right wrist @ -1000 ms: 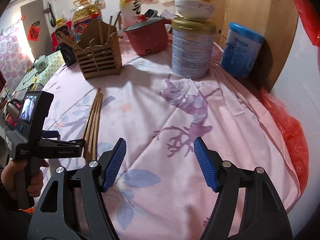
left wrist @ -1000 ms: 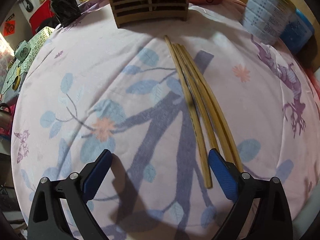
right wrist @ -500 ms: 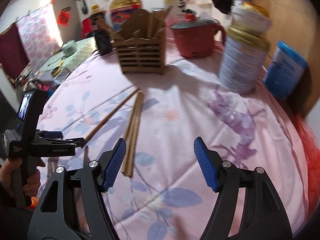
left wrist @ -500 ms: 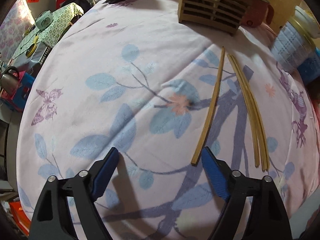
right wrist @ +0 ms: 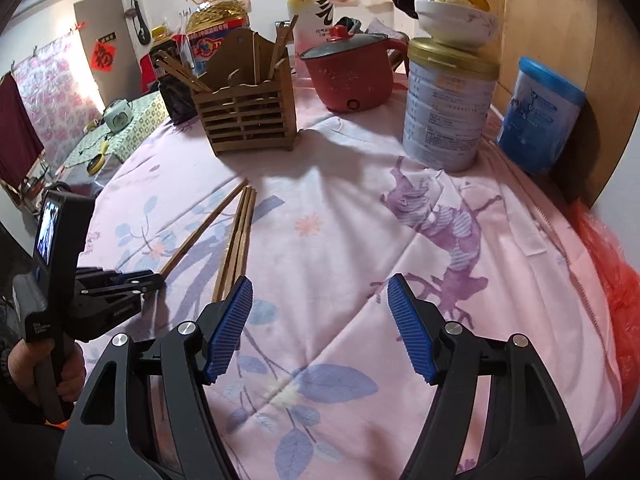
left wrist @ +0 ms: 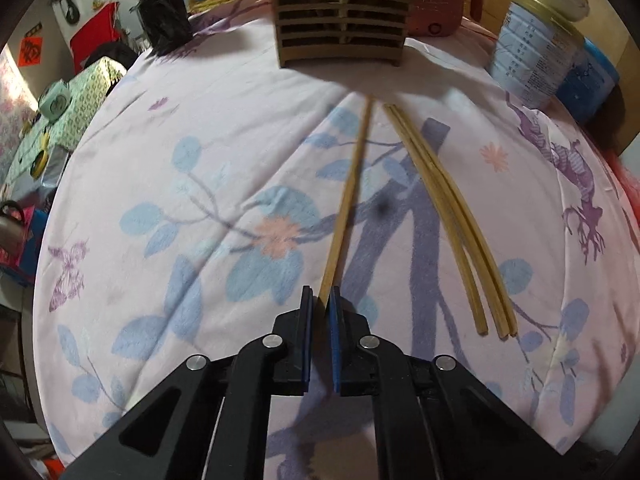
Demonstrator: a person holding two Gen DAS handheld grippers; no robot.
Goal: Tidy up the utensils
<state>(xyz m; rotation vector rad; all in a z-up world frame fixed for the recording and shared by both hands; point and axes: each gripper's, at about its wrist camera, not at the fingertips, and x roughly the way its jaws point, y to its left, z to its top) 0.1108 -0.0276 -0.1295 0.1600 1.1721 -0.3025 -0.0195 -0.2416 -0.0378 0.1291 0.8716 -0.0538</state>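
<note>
One wooden chopstick lies apart from three others bundled side by side on the pink floral cloth. My left gripper is closing its jaws on the single chopstick's near end, and the blue pads pinch it. The right wrist view shows the same grip from the side: left gripper, single chopstick, bundle. My right gripper hangs open over bare cloth just right of the bundle's near ends. The slatted wooden holder stands beyond with several chopsticks in it.
A red pot, a tall tin with a bowl on top and a blue canister stand at the back right. Bottles crowd behind the holder. A red bag hangs at the table's right edge.
The left jaws went from wide open to closed on the single chopstick's near end. That chopstick first lay among the others and now lies apart. The right gripper's view swung; its jaws stayed open.
</note>
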